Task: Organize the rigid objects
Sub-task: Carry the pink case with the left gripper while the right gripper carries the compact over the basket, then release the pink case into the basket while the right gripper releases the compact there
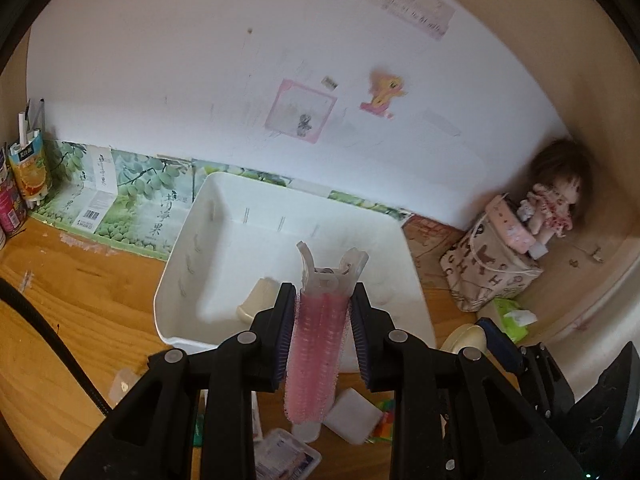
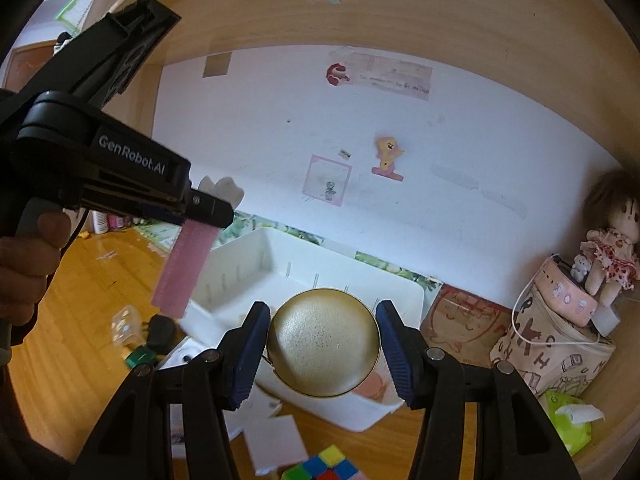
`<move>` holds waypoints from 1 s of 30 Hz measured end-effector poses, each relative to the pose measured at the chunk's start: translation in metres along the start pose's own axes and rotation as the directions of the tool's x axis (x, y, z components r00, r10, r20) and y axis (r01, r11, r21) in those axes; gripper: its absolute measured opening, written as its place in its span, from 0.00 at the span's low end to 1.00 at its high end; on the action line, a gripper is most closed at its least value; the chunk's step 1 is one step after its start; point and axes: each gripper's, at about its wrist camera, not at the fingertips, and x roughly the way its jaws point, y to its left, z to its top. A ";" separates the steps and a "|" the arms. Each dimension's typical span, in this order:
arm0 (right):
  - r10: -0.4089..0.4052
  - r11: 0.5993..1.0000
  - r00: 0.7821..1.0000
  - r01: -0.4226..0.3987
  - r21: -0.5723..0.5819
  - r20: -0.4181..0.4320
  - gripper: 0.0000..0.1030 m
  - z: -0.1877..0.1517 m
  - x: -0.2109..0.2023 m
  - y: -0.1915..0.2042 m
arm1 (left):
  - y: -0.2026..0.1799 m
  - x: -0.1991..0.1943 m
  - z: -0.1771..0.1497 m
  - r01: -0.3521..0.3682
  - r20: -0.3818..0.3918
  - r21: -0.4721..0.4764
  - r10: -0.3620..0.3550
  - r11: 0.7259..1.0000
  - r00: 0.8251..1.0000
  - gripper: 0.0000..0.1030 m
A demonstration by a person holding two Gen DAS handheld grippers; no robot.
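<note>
Above the white bin on the wooden worktop, the left tongs are clenched on a pink hair-roller clip, held lengthwise so it can likely drop in flat. The right tongs grasp a round gold tin by its rim, poised near the bin's front edge, probably next to go in.

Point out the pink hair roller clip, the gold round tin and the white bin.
pink hair roller clip (image 1: 316,344), left wrist view, middle of its pink bristled barrel.
gold round tin (image 2: 323,343), right wrist view, centre of its domed lid.
white bin (image 1: 256,188), left wrist view, far rim.
</note>
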 end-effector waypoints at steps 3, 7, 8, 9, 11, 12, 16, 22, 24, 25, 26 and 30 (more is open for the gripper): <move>0.016 1.000 1.000 -0.016 -0.013 -0.020 0.54 -0.001 0.020 0.000 | 0.006 0.016 0.002 -0.017 -0.025 -0.007 0.016 1.000 1.000 0.29; 0.027 0.999 0.999 -0.028 -0.027 -0.034 0.54 -0.004 0.042 0.001 | 0.015 0.037 0.004 -0.042 -0.051 -0.018 0.041 0.999 0.998 0.29; 0.030 0.999 0.999 -0.031 -0.024 -0.039 0.54 -0.005 0.047 0.000 | 0.017 0.041 0.005 -0.046 -0.056 -0.022 0.044 0.999 0.997 0.29; 0.033 0.999 0.998 -0.034 -0.021 -0.045 0.54 -0.006 0.052 0.000 | 0.020 0.045 0.005 -0.046 -0.063 -0.027 0.044 0.999 0.997 0.29; 0.039 0.999 0.997 -0.040 -0.017 -0.060 0.54 -0.009 0.061 0.000 | 0.023 0.054 0.005 -0.050 -0.078 -0.037 0.047 0.998 0.996 0.29; 0.043 0.999 0.997 -0.044 -0.017 -0.067 0.54 -0.009 0.065 0.000 | 0.024 0.058 0.004 -0.052 -0.084 -0.040 0.049 0.998 0.995 0.29; 0.045 0.999 0.994 -0.046 -0.012 -0.103 0.54 -0.016 0.077 -0.001 | 0.027 0.069 0.003 -0.053 -0.109 -0.047 0.047 0.998 0.993 0.30; 0.044 0.999 0.988 -0.045 0.000 -0.149 0.55 -0.022 0.088 -0.003 | 0.030 0.078 0.000 -0.066 -0.139 -0.060 0.058 0.996 0.989 0.36; 0.031 0.999 0.986 -0.033 -0.010 -0.163 0.66 -0.023 0.092 -0.003 | 0.030 0.075 0.000 -0.066 -0.130 -0.064 0.057 0.996 0.990 0.40; 0.032 0.999 0.986 -0.034 -0.010 -0.161 0.69 -0.023 0.092 -0.003 | 0.029 0.074 0.000 -0.067 -0.127 -0.063 0.059 0.996 0.990 0.48; 0.034 0.999 0.987 -0.036 -0.005 -0.158 0.70 -0.023 0.091 -0.004 | 0.029 0.072 0.000 -0.073 -0.122 -0.061 0.066 0.995 0.990 0.60; 0.031 1.000 0.988 -0.031 -0.001 -0.151 0.77 -0.021 0.087 -0.004 | 0.028 0.063 0.002 -0.084 -0.096 -0.063 0.077 0.994 0.992 0.68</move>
